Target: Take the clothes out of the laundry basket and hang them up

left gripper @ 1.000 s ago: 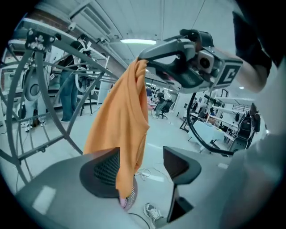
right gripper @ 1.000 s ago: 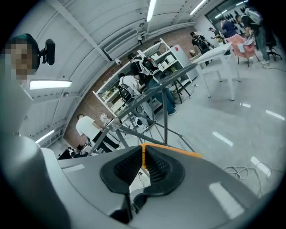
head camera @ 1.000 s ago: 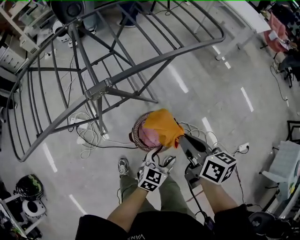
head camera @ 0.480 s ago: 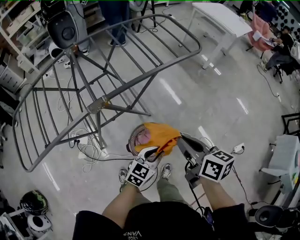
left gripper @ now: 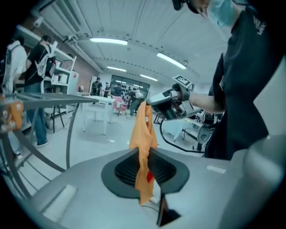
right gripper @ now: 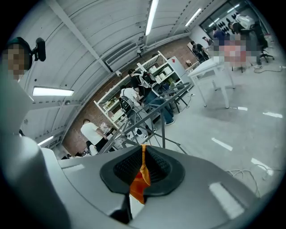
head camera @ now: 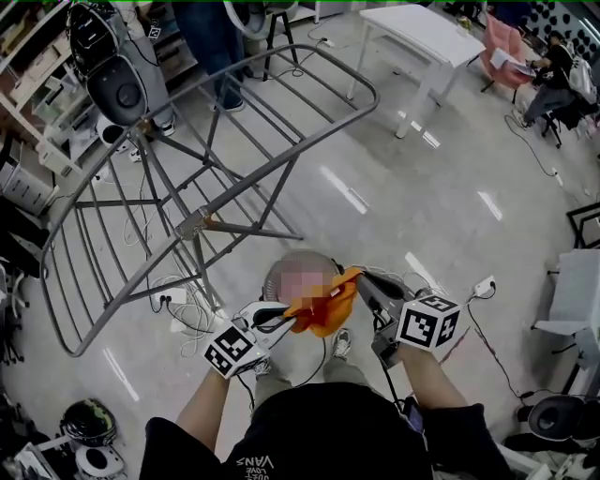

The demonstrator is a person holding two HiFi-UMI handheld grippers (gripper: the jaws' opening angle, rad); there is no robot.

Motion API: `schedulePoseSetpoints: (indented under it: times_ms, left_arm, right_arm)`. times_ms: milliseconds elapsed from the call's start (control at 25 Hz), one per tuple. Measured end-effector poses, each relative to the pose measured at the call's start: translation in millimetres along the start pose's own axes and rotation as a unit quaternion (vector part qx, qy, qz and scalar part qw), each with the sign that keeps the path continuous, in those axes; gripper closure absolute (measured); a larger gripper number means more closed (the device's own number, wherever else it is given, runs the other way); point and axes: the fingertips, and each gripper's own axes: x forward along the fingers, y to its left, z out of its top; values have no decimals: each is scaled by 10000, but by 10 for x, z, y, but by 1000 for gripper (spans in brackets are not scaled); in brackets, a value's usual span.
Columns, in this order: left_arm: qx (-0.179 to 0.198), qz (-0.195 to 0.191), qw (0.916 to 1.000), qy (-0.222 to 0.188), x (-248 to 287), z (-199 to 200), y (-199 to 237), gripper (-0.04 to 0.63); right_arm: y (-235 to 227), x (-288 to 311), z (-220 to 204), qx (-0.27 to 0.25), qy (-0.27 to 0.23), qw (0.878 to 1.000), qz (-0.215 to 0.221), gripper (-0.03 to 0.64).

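Observation:
An orange cloth (head camera: pixel 323 305) hangs in the air between both grippers, above the round laundry basket (head camera: pixel 277 281) on the floor, which a blurred patch mostly hides. My left gripper (head camera: pixel 286 319) has just been closing and is now shut on one edge of the cloth (left gripper: pixel 143 129); the fabric runs straight through its pads (left gripper: pixel 129 167). The right gripper (head camera: pixel 361 279) is shut on the opposite corner, and a fold of cloth (right gripper: pixel 140 181) pokes out between its jaws. In the left gripper view the right gripper (left gripper: pixel 165 100) holds the top of the cloth. The grey drying rack (head camera: pixel 206 225) stands ahead on the left.
Cables and a power strip (head camera: pixel 183 300) lie by the rack's foot. A white table (head camera: pixel 422 28) stands far right, a person (head camera: pixel 211 37) stands behind the rack, and seated people are at the far right. A helmet (head camera: pixel 89 422) lies at the lower left.
Both grippers have risen, lifting the orange cloth off the basket. The left gripper, open beside the cloth before, now pinches its edge. The cloth now hangs smaller and bunched between them.

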Motion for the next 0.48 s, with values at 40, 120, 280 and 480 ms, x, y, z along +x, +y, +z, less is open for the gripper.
schedulePoseSetpoints:
  times_ms: [40, 120, 280, 480]
  left_arm:
    - [120, 75, 9998, 111, -65, 39, 3, 546]
    - [291, 304, 9988, 238, -198, 138, 31, 551]
    - [582, 913, 9940, 176, -442, 479, 129, 558]
    - [1153, 1444, 9827, 120, -620, 941, 99, 560]
  right_arm:
    - [-3, -8, -29, -4, 42, 10000, 30, 592]
    - [-9, -11, -101, -61, 142, 9998, 111, 592]
    - [-30, 42, -292, -424, 486, 9973, 358, 591]
    - [41, 79, -438, -620, 627, 9906, 1049, 589]
